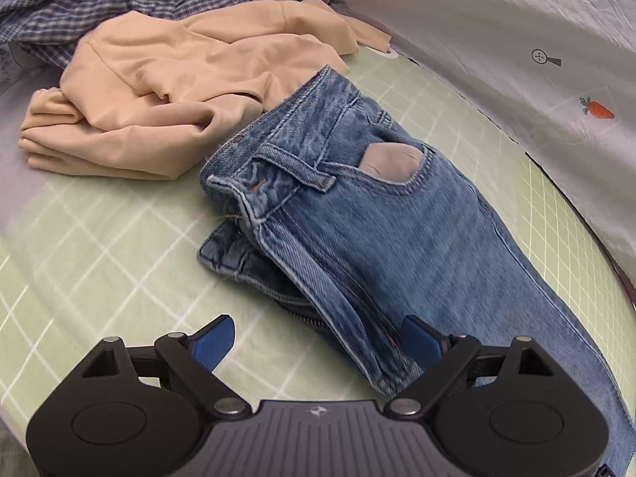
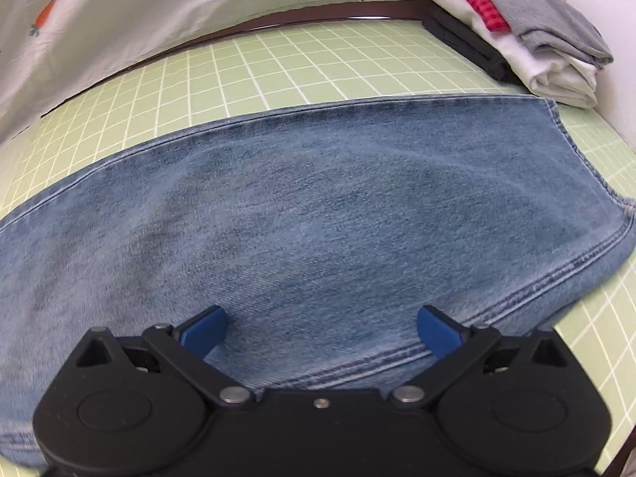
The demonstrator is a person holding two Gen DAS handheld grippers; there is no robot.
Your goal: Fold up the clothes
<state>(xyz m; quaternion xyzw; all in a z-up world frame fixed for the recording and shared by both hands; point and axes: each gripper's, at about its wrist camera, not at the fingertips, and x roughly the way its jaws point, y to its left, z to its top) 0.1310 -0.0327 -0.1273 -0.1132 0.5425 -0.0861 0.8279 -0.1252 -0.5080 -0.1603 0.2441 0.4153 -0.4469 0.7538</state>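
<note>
A pair of blue jeans (image 1: 357, 214) lies on the green gridded mat (image 1: 99, 254), folded lengthwise, waistband toward the far left in the left wrist view. My left gripper (image 1: 318, 338) is open, its blue fingers straddling the near edge of the jeans by the zipper. In the right wrist view the jeans' legs (image 2: 310, 206) stretch across the mat (image 2: 302, 67), hem at the right. My right gripper (image 2: 322, 330) is open above the lower seam of the leg, nothing pinched between its fingers.
A crumpled beige garment (image 1: 179, 91) and a checked blue shirt (image 1: 79, 4) lie beyond the waistband. A stack of folded clothes (image 2: 528, 35) sits at the mat's far right corner. A pale printed sheet (image 2: 139, 12) borders the mat's far side.
</note>
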